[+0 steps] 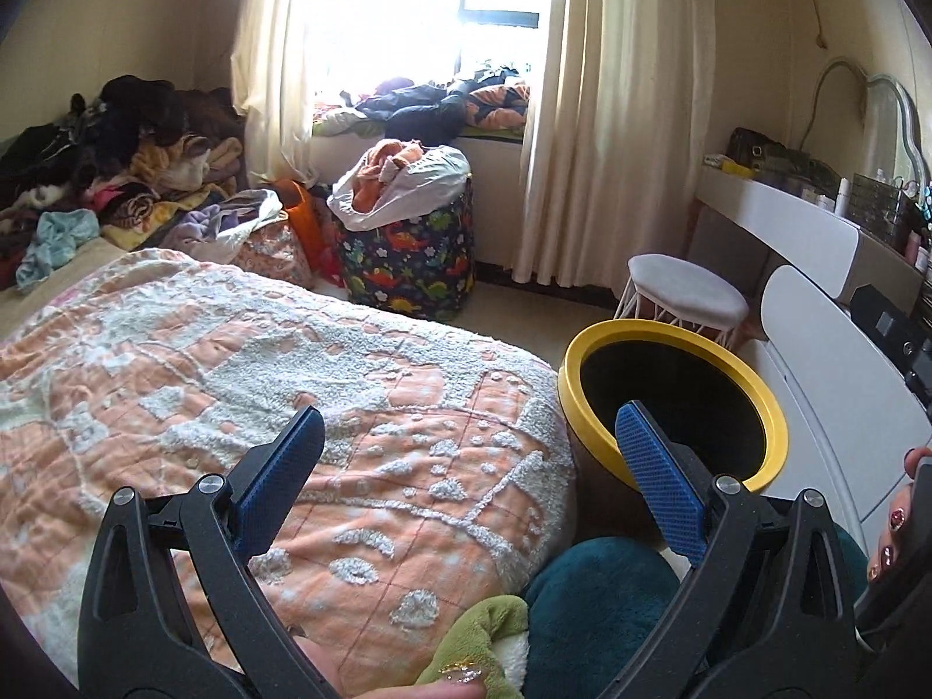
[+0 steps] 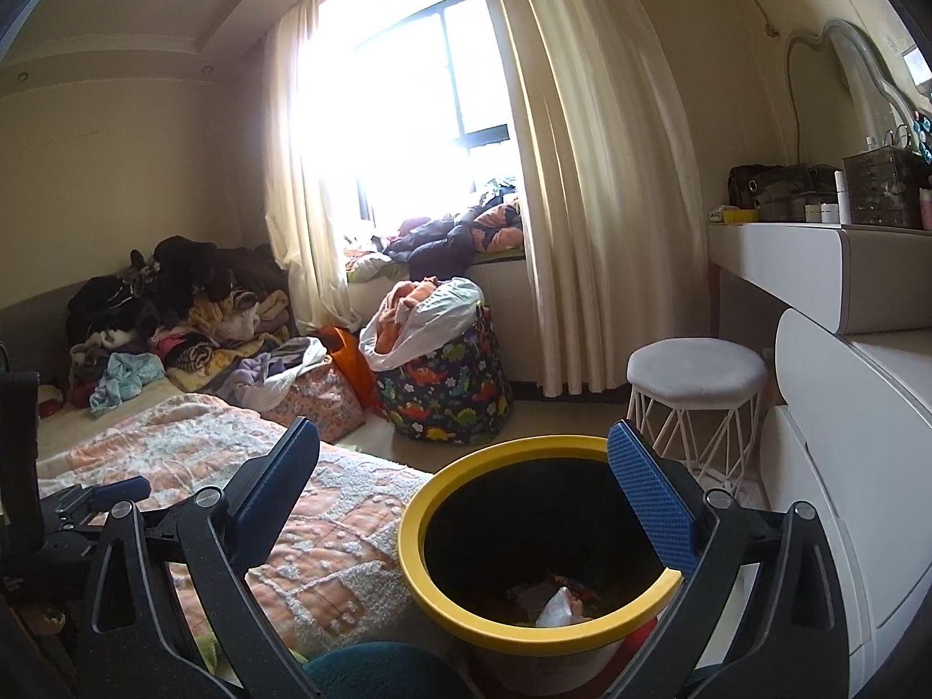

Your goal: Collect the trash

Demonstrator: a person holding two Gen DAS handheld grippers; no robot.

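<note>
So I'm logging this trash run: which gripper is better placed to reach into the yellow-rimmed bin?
Right. The right gripper hangs open directly over the bin, whereas the left gripper is open mostly above the bed.

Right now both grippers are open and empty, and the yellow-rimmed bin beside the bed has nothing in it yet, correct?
Not quite. The left gripper and right gripper are open and empty, but the yellow-rimmed bin beside the bed already holds crumpled trash, visible in the right wrist view.
</note>
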